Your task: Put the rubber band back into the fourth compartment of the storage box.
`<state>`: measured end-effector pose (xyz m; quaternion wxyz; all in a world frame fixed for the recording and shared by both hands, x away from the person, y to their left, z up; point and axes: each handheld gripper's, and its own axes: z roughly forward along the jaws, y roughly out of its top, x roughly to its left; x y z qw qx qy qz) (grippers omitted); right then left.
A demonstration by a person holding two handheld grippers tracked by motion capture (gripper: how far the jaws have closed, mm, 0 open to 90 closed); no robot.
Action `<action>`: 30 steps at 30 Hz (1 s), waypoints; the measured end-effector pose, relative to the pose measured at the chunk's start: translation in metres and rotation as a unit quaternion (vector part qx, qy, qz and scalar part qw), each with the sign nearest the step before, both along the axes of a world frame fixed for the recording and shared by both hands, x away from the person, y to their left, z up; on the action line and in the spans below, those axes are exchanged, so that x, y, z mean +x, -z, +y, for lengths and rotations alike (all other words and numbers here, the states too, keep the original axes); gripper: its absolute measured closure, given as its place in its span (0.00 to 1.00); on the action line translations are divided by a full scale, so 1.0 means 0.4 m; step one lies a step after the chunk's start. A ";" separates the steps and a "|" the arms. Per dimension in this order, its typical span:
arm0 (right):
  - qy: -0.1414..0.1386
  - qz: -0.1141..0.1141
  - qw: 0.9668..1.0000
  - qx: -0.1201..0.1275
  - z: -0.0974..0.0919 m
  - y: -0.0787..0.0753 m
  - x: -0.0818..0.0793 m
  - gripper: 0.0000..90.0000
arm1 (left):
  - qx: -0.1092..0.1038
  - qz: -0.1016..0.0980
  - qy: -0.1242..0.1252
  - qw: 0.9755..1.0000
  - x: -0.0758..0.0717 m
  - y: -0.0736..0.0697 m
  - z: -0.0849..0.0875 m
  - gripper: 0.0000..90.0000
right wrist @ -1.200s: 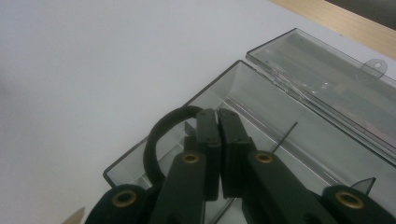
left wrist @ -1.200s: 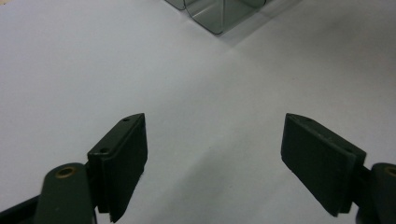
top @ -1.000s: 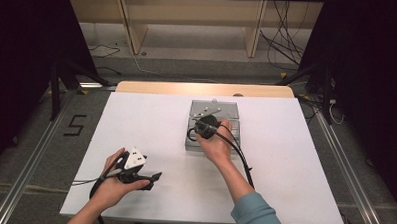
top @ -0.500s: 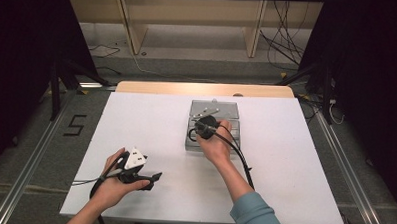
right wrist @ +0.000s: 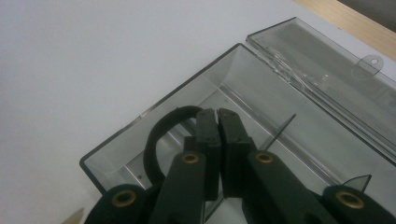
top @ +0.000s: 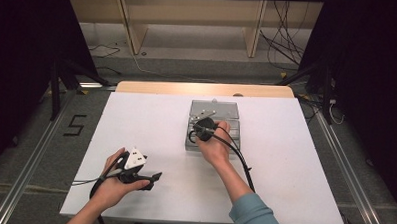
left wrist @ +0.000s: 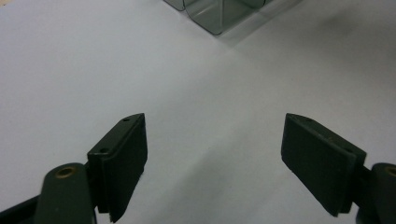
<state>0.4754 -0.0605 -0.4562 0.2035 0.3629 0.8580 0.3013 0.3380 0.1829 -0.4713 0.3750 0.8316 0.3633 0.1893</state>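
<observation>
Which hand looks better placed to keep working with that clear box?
The right. Its right gripper is over the open clear box, jaws shut on a black loop. The left gripper rests apart, jaws open.

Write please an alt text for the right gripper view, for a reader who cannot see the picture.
The right gripper, its two black jaws shut on a black loop-shaped cord, hangs over an open box of clear grey plastic. The box's flat lid lies folded back behind it, and the box rests on a white table.
</observation>
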 end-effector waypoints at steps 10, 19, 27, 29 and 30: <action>-0.009 0.007 1.000 -0.008 0.003 0.006 -0.002 0.99 | -0.001 0.000 0.000 1.000 0.000 0.000 0.000 0.25; -0.016 0.017 1.000 -0.013 0.007 0.015 -0.002 0.98 | 0.000 0.001 0.000 1.000 0.000 0.000 0.000 0.25; -0.022 0.026 0.999 -0.018 0.011 0.024 -0.001 0.98 | 0.000 0.001 0.000 1.000 0.000 0.000 0.000 0.25; -0.022 0.030 0.999 -0.020 0.012 0.026 -0.001 0.98 | 0.000 0.001 0.000 1.000 0.000 0.000 0.000 0.25; -0.022 0.032 0.999 -0.020 0.012 0.027 -0.001 0.98 | 0.000 0.001 0.000 1.000 0.000 0.000 0.000 0.25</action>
